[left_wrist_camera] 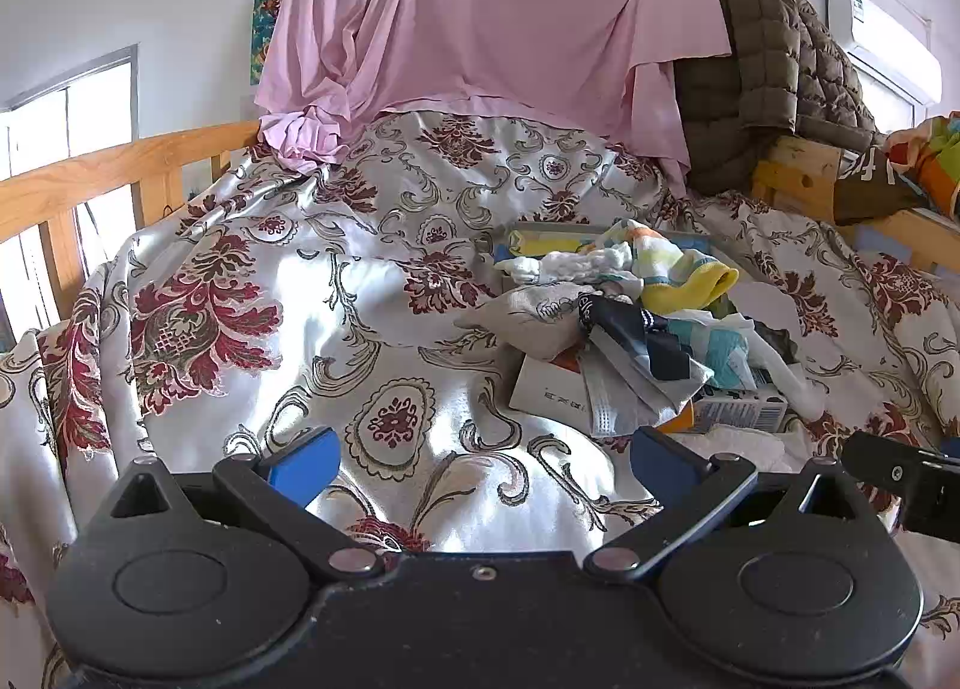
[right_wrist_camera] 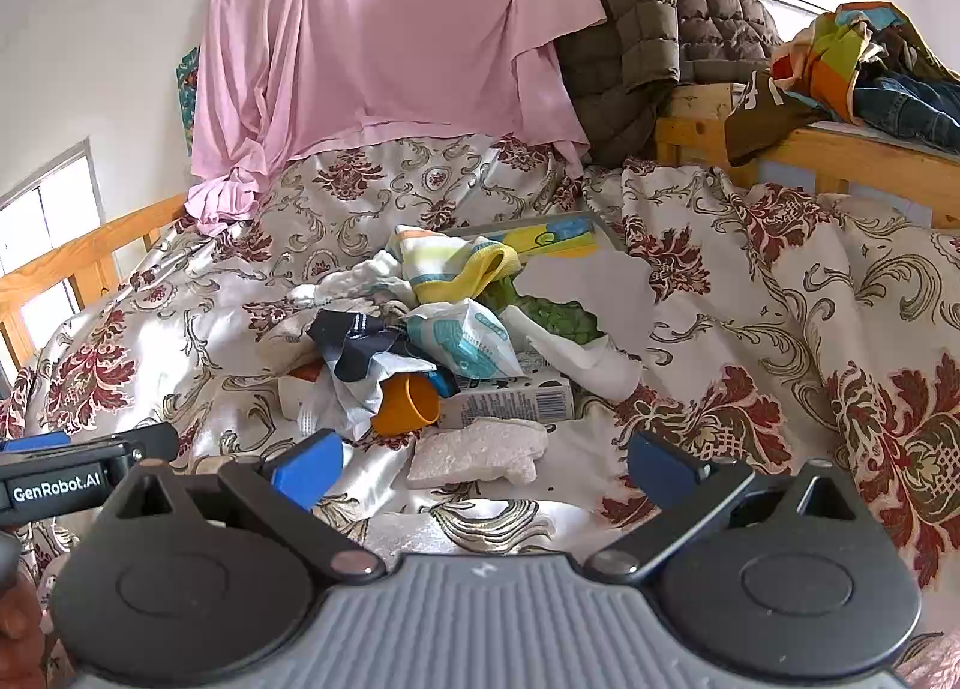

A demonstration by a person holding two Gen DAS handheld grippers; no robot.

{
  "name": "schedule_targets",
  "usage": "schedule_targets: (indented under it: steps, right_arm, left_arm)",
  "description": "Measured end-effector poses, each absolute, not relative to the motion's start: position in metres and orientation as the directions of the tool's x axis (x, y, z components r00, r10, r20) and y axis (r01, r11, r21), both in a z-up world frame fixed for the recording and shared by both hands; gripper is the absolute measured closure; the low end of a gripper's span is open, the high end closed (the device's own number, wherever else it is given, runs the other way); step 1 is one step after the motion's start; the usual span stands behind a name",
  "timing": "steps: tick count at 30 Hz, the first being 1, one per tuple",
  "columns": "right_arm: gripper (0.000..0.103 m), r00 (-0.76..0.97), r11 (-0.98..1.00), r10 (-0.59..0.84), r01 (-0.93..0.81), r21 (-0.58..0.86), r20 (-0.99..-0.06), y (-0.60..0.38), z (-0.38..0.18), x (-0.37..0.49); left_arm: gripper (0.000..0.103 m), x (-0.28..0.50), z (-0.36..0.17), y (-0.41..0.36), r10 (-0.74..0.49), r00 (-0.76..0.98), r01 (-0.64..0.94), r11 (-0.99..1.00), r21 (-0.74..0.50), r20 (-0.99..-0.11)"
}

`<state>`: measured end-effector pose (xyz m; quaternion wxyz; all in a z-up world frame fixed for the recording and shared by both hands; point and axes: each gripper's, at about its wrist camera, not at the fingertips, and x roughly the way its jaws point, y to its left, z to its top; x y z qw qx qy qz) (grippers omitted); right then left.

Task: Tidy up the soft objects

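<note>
A pile of soft and hard things lies on the floral bedspread [right_wrist_camera: 750, 293]: a yellow-trimmed striped cloth [right_wrist_camera: 462, 263], a dark sock [right_wrist_camera: 360, 341], a teal-printed pouch [right_wrist_camera: 462, 338], a white foam piece [right_wrist_camera: 480, 452], an orange cup [right_wrist_camera: 405, 404] and a carton [right_wrist_camera: 510, 404]. My right gripper [right_wrist_camera: 483, 467] is open and empty just in front of the foam piece. My left gripper [left_wrist_camera: 483, 464] is open and empty, left of and in front of the pile [left_wrist_camera: 630, 329]. The right gripper's edge shows in the left wrist view [left_wrist_camera: 900, 476].
A pink sheet [left_wrist_camera: 480, 11] hangs behind the bed. A brown quilted jacket [right_wrist_camera: 648, 17] drapes over a wooden frame [right_wrist_camera: 840, 149] holding folded clothes [right_wrist_camera: 870, 71]. A wooden bed rail [left_wrist_camera: 90, 179] runs on the left. A flat book [right_wrist_camera: 552, 239] lies behind the pile.
</note>
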<state>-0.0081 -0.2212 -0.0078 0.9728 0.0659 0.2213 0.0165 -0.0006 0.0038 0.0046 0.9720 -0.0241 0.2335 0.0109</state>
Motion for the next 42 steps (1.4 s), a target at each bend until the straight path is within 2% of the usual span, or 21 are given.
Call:
schedule_targets:
  steps: [42]
  right_arm:
    - [0.0,0.901,0.99,0.066,-0.006,0.14,-0.428,-0.2217,-0.0089,-0.007]
  left_arm:
    - [0.001,-0.001,0.0014,0.0038,0.014,0.891,-0.036,0.999,-0.039,-0.454]
